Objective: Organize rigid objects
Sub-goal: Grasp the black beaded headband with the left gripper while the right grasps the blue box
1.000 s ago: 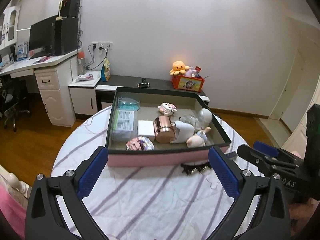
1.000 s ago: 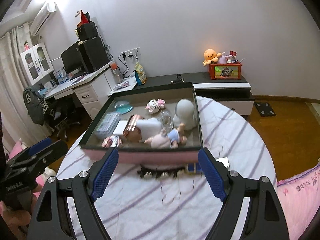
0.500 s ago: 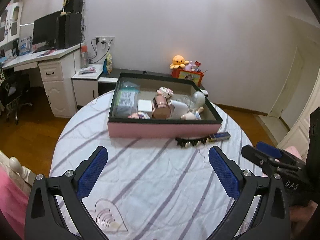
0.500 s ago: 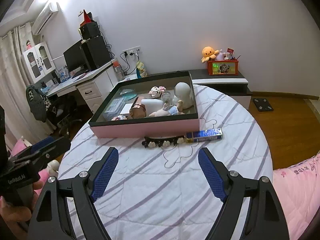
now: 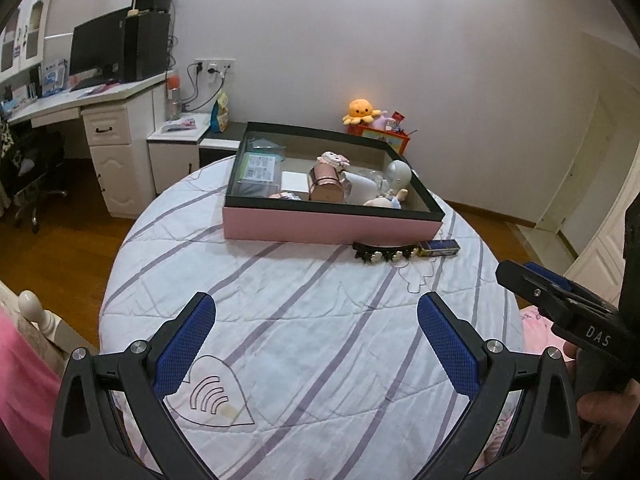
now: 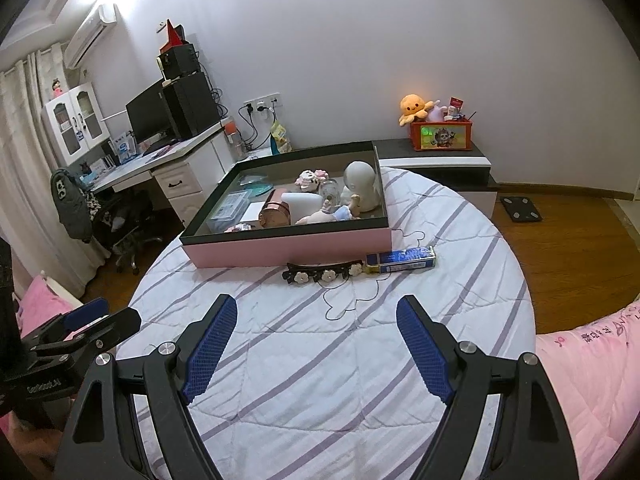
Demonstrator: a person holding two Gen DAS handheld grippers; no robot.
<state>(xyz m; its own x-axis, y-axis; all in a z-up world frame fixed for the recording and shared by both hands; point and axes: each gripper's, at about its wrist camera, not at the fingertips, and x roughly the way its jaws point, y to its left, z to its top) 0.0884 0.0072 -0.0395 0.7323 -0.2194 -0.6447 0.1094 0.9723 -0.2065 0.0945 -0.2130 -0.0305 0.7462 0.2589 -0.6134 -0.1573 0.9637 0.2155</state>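
Both the left gripper (image 5: 316, 338) and right gripper (image 6: 316, 338) hung released, empty, well short of the pink box (image 6: 288, 246); hair clip (image 6: 324, 274) and blue packet (image 6: 402, 260) lay just before its front wall.

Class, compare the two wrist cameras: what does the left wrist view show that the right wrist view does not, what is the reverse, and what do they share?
Only the left wrist view shows a white bedpost knob and a pale door. Only the right wrist view shows an air conditioner, a curtain and a floor scale. Both show the pink box of small things, the flowered hair clip, the blue packet and the striped table cover.
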